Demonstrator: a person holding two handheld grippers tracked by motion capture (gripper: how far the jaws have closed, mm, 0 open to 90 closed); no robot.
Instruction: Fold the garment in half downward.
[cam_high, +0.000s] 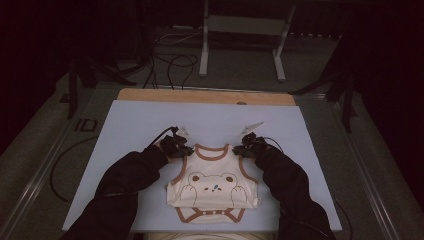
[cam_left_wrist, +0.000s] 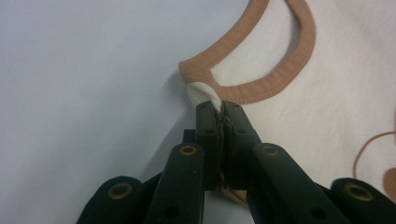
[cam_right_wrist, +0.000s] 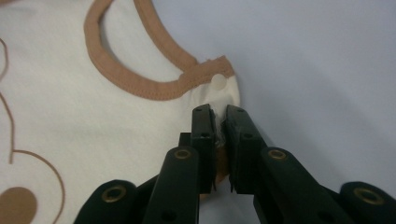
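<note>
high view first: the baby bodysuit lies flat near my edge of the pale blue mat, bear print up, neck opening pointing away from me, snap crotch toward me. going left to right, my left gripper sits at the garment's left shoulder, and in the left gripper view its jaws are pressed together on a twisted bit of cream fabric just under the tan binding of the strap. the neck opening lies between the two tools. my right gripper sits at the right shoulder; in the right gripper view its jaws are nearly together, pinching the cream shoulder tab just below a white snap.

i judge this thing light and thoroughly limp: thin knit cotton, no stiffness, so it will sag and fold wherever it isn't held. the bound edges are thicker and should slip less than the plain body cloth, so the shoulder corners are the sensible place to hold. the left bite looks small and twisted, so it could pull free under tension.
</note>
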